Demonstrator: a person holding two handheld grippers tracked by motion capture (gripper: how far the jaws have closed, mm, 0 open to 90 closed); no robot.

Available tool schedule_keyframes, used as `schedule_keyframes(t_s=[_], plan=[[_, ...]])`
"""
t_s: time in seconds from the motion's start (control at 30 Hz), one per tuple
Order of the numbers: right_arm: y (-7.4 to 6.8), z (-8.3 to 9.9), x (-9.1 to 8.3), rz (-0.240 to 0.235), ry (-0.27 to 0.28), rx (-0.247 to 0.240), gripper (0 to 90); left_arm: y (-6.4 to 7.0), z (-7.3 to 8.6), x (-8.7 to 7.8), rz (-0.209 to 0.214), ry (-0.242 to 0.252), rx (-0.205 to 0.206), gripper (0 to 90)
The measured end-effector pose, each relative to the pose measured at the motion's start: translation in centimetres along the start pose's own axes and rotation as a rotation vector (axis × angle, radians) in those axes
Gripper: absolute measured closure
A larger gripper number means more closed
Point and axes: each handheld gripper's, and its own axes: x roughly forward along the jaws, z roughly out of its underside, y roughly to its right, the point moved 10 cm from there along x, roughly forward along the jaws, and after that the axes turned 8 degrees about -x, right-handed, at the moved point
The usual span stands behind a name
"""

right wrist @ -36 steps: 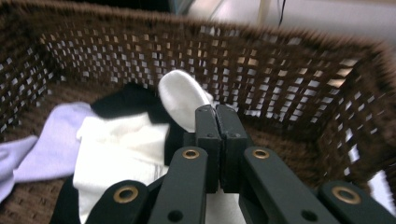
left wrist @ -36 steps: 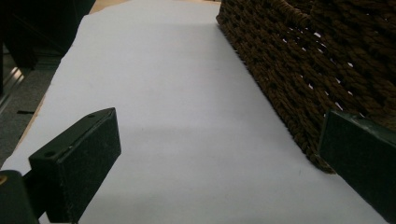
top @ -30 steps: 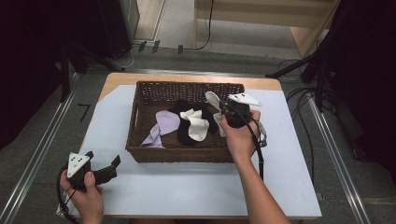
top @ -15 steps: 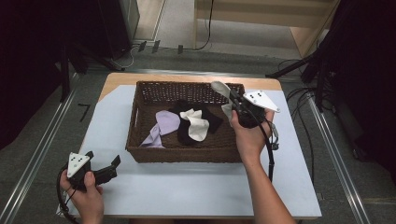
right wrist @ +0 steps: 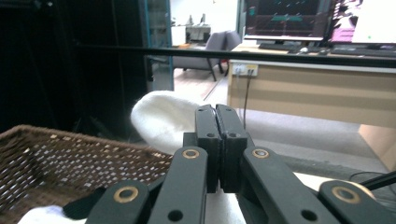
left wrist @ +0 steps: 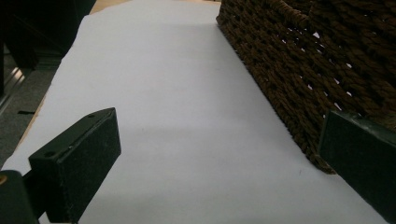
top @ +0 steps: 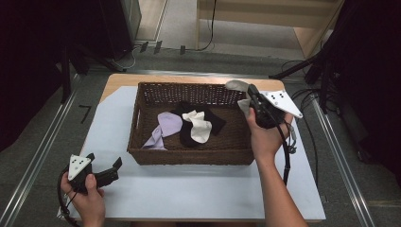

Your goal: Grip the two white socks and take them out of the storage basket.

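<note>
**Kid:** What is your right gripper (top: 250, 94) doing?

**Me:** Its jaws are pressed tight together. They pinch a white sock (top: 238, 87). In the right gripper view the two black jaws touch with no gap that I can see, and the white sock (right wrist: 164, 119) puffs out behind them on the left.

**Kid:** Where is that sock?

**Me:** It is up in the air, over the far right corner of the brown basket (top: 142, 106). It hangs from my jaws and does not lie in the basket with the others.

**Kid:** What else is in the basket?

**Me:** A purple sock (top: 163, 128) lies on the left side. A black sock (top: 215, 124) lies in the middle, and another white sock (top: 198, 127) lies on top of it.

**Kid:** And your left gripper (top: 106, 169)?

**Me:** Its jaws are wide open. They hold nothing. In the left gripper view one jaw is low on the left and the other is low on the right, with bare bench between them.

**Kid:** Does it touch the basket?

**Me:** The right jaw sits just beside the basket's woven wall (left wrist: 299, 70). I cannot tell if it touches. My left hand (top: 87, 201) holds that gripper low over the near left corner of the bench (top: 189, 189), in front of the basket.

**Kid:** What is on the bench?

**Me:** A pale sheet covers it, and the basket stands on that sheet.
</note>
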Motion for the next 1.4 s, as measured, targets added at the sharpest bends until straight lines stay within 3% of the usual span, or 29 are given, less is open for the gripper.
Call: schedule_keyframes(t_s=[0.27,0.43,0.47,0.6,0.8,0.83,0.87,1.0,1.1,1.17,1.4], plan=[[2.7,-0.7,-1.0,0.052,0.027,0.001,89.1,0.0,0.0,0.0,-0.001,0.000,0.003,0.2],[4.4,-0.3,-1.7,0.083,0.018,0.010,89.1,0.0,0.0,0.0,-0.003,-0.001,0.003,0.2],[5.4,0.3,-2.0,0.100,0.007,0.009,89.1,0.0,0.0,0.0,-0.001,0.001,0.006,0.2],[7.0,2.3,-2.5,0.129,-0.028,0.012,89.1,0.0,0.0,0.0,-0.001,0.003,0.002,0.2],[9.0,6.9,-3.1,0.169,-0.110,0.034,89.1,0.0,0.0,0.0,-0.001,0.004,0.005,0.2],[9.0,6.9,-3.1,0.169,-0.110,0.034,89.1,0.0,0.0,0.0,-0.001,0.004,0.005,0.2],[9.9,8.8,-3.3,0.193,-0.154,0.038,89.1,0.0,0.0,0.0,0.000,0.004,0.004,0.2],[11.3,11.6,-3.7,0.234,-0.219,0.057,85.3,0.0,0.0,0.0,-0.001,0.004,0.004,0.3],[11.7,11.6,-3.9,0.249,-0.205,0.080,64.8,0.0,0.0,0.0,0.000,0.003,0.004,0.3],[11.5,11.0,-4.0,0.262,-0.188,0.072,57.6,0.0,0.0,0.0,-0.001,0.004,0.004,0.2],[8.4,7.6,-3.1,0.184,-0.146,0.063,52.2,0.0,0.0,0.0,0.000,0.004,0.005,0.3]])
